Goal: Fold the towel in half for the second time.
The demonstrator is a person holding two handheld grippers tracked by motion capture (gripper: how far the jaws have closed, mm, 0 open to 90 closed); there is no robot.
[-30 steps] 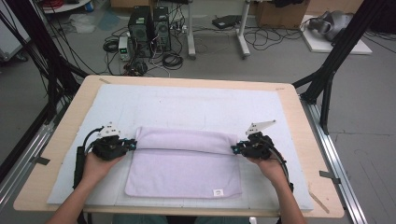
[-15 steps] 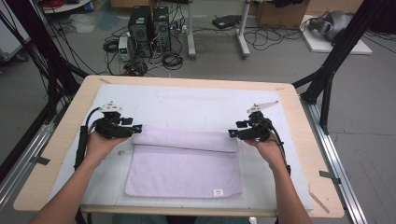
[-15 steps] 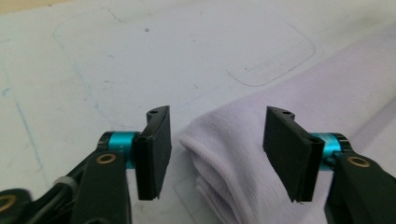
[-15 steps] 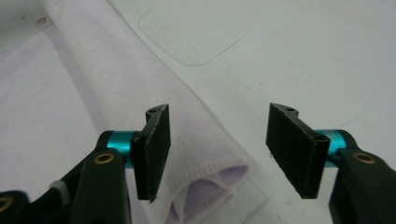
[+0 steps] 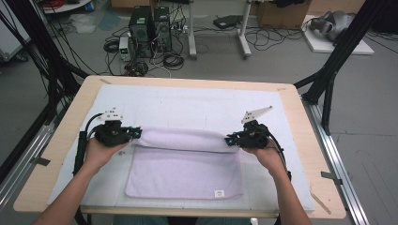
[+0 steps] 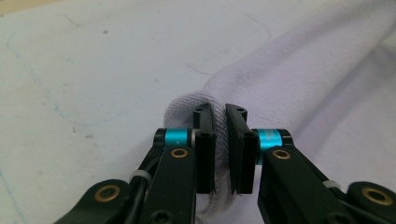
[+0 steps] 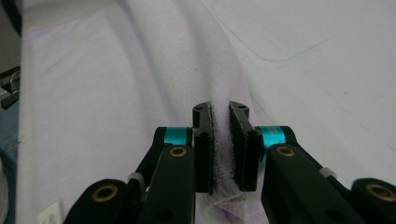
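Even, diffuse light is falling from overhead, and nothing is glaring on the pale table cover [image 5: 197,105]. Soft shadows are gathering just beneath the left gripper [image 5: 136,132] and right gripper [image 5: 229,139]. Both gripper views are looking dimmer and slightly soft; the towel [image 6: 299,70] farthest beyond the jaws is blurring, and the black jaws nearest the lens are losing detail.

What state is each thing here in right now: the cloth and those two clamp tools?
Towel: lavender, partly folded, far edge doubled over and pinched at both ends.
Left gripper: jaws just closed, shut on the towel's fold.
Right gripper: jaws just closed, shut on the towel's fold.
Table: covered by a white mat.
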